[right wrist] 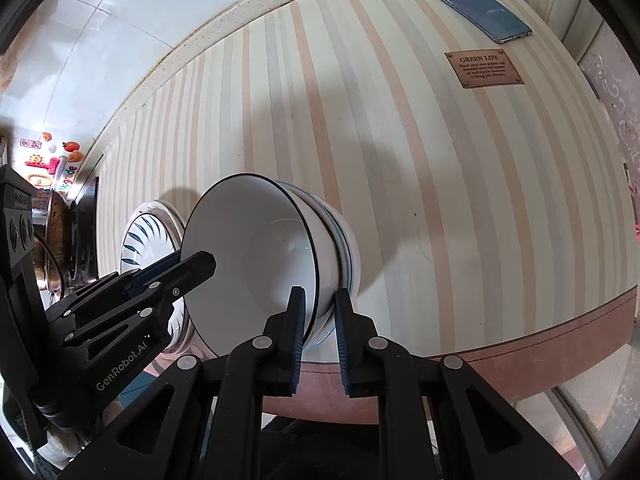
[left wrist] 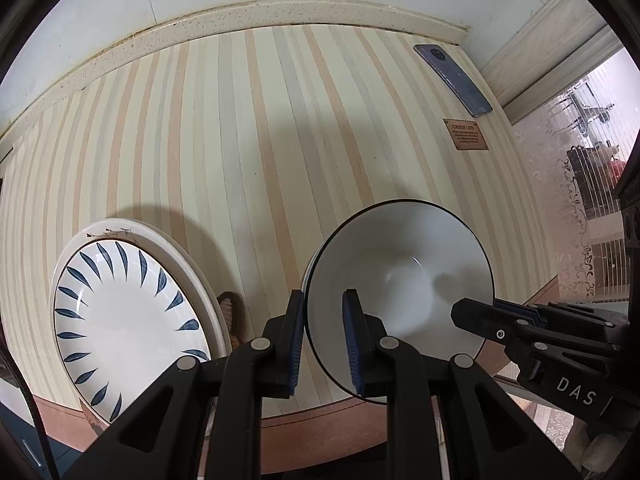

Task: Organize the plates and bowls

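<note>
Both grippers straddle opposite sides of the bowl stack's rim (left wrist: 400, 276), the left gripper (left wrist: 325, 338) at 9 o'clock, the right gripper (right wrist: 319, 328) at 3 o'clock, each narrowly parted with the rim between its pads, the plates (left wrist: 132, 320) lying further toward 9

**Striped table against a pale wall**

A table (left wrist: 280, 128) covered in cream, peach and grey stripes fills both views, with a brown border (right wrist: 560, 340) along its near edge. A speckled stone ledge (left wrist: 280, 12) runs along its far side, below a pale tiled wall (right wrist: 100, 40). At 1 o'clock a blue phone (left wrist: 452, 80) lies flat, a small brown plaque (left wrist: 466, 140) just beside it. At 3 o'clock, patterned frosted glass (left wrist: 576, 208) lets daylight in. At 9 o'clock in the right view, colourful magnets (right wrist: 52, 160) show.
</note>
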`<state>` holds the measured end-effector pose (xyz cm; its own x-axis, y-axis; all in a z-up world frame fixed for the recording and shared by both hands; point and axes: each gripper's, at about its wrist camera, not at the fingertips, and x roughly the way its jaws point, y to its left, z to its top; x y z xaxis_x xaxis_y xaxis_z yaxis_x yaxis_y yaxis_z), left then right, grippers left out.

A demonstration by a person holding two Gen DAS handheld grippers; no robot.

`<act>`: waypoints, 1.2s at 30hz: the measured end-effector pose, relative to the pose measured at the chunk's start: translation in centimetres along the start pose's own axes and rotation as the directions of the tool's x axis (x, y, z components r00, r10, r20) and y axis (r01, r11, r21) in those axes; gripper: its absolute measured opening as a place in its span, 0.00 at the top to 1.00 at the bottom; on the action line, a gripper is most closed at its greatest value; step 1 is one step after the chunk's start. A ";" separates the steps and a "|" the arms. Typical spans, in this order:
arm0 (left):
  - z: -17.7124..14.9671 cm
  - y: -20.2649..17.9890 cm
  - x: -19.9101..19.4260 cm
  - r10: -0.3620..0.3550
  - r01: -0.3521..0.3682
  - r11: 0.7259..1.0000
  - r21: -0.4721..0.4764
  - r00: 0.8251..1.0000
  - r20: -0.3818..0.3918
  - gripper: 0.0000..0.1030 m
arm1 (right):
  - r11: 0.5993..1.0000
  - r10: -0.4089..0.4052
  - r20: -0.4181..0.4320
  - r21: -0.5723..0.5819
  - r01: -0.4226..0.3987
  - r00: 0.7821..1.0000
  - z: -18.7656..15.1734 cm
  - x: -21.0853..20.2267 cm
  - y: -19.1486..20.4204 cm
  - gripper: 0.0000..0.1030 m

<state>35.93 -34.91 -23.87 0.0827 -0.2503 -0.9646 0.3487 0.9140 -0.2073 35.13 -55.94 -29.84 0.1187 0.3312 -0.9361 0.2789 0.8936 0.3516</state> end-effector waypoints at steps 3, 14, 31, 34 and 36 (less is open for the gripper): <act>0.0 0.0 0.0 0.001 -0.001 1.000 0.005 1.000 0.004 0.84 | 1.000 -0.007 -0.003 -0.001 0.007 1.000 0.1 0.0 0.3 0.84; -0.5 0.3 -1.2 0.022 -0.023 1.000 0.013 0.999 0.033 0.83 | 1.000 -0.024 0.003 0.006 0.024 1.000 -0.5 -0.6 0.7 0.79; -5.0 0.1 -12.1 -0.012 -0.003 0.997 0.072 0.976 0.218 0.39 | 0.988 -0.123 0.247 -0.061 0.142 0.961 -7.9 -11.9 5.7 0.17; -5.9 -0.1 -14.0 -0.041 0.021 0.996 0.085 0.968 0.246 0.22 | 0.984 -0.147 0.295 -0.054 0.170 0.944 -9.3 -13.9 6.2 0.15; -6.6 -0.2 -15.2 -0.053 0.028 0.995 0.096 0.962 0.266 0.20 | 0.983 -0.154 0.319 -0.047 0.178 0.935 -10.1 -15.1 6.5 0.14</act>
<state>28.48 -29.20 -10.21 0.3094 -0.3744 -0.8741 0.4393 0.8715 -0.2178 25.49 -52.10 -13.54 0.3723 0.0757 -0.9250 0.2504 0.9515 0.1786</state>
